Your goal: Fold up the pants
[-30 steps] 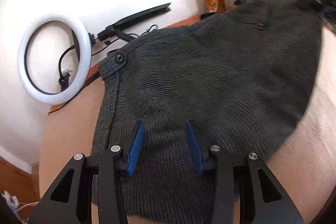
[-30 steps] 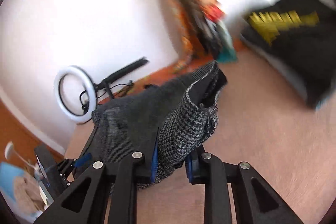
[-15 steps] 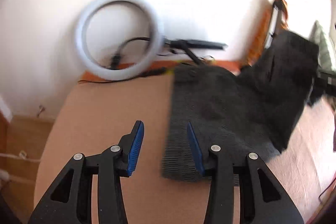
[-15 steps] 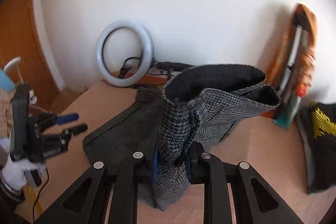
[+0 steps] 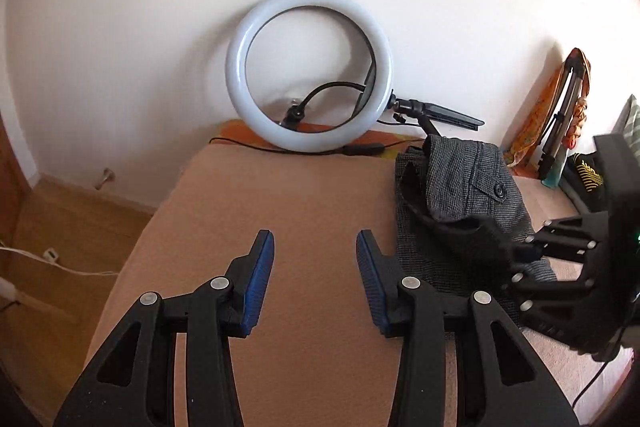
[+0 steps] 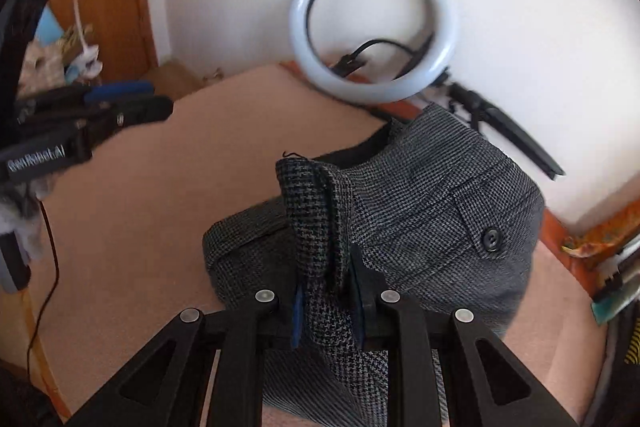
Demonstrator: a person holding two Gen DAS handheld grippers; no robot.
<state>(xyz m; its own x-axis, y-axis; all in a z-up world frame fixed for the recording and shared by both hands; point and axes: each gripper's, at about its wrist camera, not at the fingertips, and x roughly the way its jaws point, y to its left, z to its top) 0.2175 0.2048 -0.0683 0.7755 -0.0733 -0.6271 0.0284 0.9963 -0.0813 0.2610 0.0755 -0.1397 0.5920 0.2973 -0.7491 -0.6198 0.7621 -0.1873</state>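
Observation:
The grey houndstooth pants [image 5: 460, 195] lie in a folded heap on the tan bed surface [image 5: 280, 211], right of centre in the left wrist view. My right gripper [image 6: 328, 303] is shut on a fold of the pants [image 6: 420, 211] and holds it draped over the lower layer; a back pocket button [image 6: 491, 239] faces up. It shows from the side in the left wrist view [image 5: 520, 251]. My left gripper [image 5: 316, 267] is open and empty over bare bed, left of the pants. It shows at the left edge of the right wrist view [image 6: 132, 107].
A white ring light [image 5: 308, 83] leans on the wall at the bed's far edge, with its cable and black stand [image 5: 444, 115]. Orange cloth and a rack [image 5: 560, 107] stand at far right beside a black garment with yellow print [image 5: 588, 179]. Wooden floor [image 5: 60, 227] lies left.
My left gripper has come off the pants and swung left over bare bed. My right gripper has carried the pinched fold across and lowered it onto the rest of the pants.

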